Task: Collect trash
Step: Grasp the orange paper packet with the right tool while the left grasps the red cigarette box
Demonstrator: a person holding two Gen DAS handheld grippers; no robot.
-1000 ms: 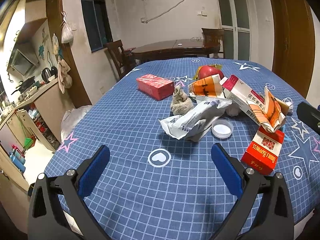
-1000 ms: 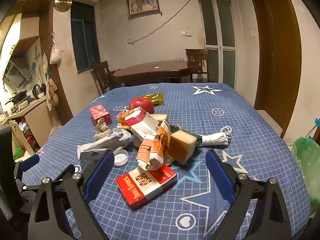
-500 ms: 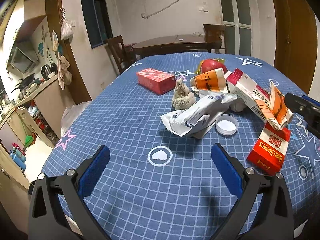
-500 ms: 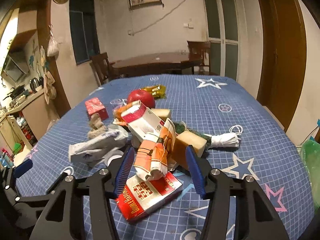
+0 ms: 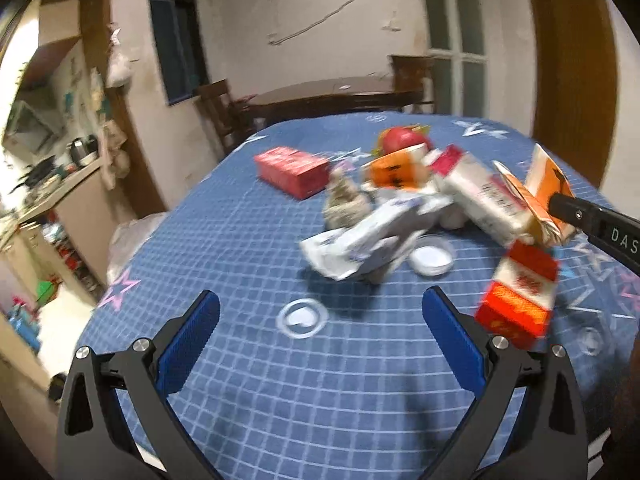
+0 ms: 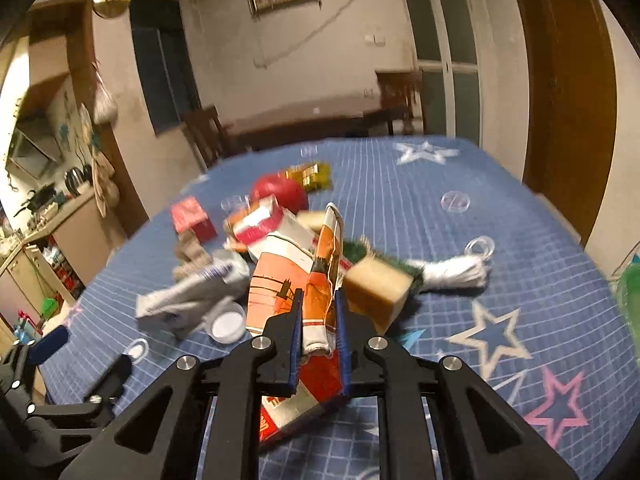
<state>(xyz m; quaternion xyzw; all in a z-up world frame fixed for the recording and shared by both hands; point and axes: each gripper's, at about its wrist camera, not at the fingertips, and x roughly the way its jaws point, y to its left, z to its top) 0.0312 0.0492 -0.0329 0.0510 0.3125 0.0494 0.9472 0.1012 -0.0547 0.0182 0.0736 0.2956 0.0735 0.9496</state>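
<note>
Right gripper (image 6: 318, 312): jaws just closed, clamped on crumpled orange-and-white paper carton (image 6: 316, 280), at near edge of trash heap on blue checked star-print tablecloth (image 6: 520, 240). Red-and-gold cigarette box (image 6: 304, 396) directly beneath. Left gripper (image 5: 320, 320): jaws wide apart, empty, above cloth, short of crumpled white plastic wrapper (image 5: 368, 236).

Red cigarette pack (image 6: 304, 396): largely hidden beneath the right gripper (image 6: 318, 320). Trash beyond the left gripper (image 5: 318, 318): motion-blurred, print illegible.

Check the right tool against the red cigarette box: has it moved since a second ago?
Yes. The right tool went forward over the red cigarette box, which was ahead of it, and has just been closing, now shut on the orange carton.
</note>
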